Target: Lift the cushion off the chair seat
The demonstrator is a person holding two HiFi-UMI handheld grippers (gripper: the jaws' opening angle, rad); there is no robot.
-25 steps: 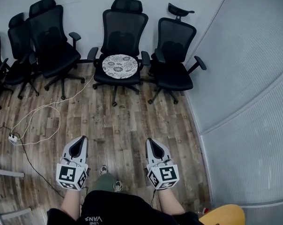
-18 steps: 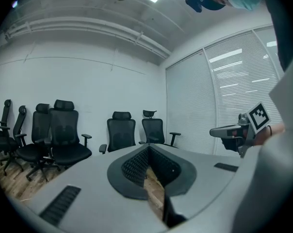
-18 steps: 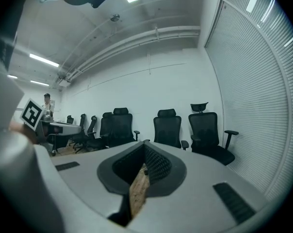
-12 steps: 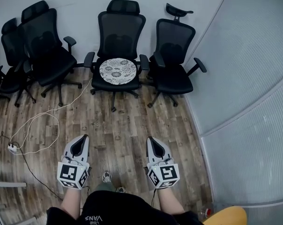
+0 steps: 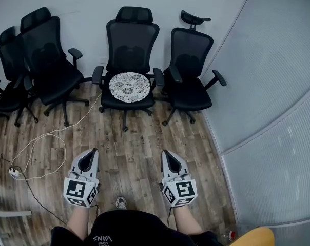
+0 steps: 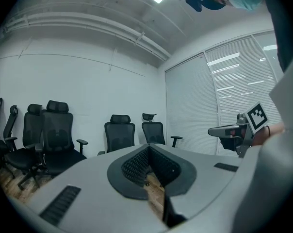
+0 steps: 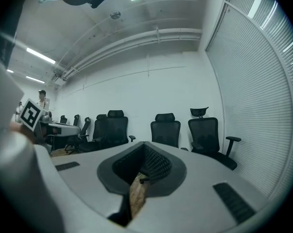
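Lettering "VANS" on black shirt (image 5: 132, 228); patterned cushion (image 5: 129, 84) lies on chair seat (image 5: 128, 104).

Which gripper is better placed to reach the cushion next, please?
Left, marginally: the left gripper and right gripper are about equally far from the cushion, but a neighbouring chair crowds its right side.

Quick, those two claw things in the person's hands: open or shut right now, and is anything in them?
Left gripper: closed, holding nothing.
Right gripper: closed, holding nothing.
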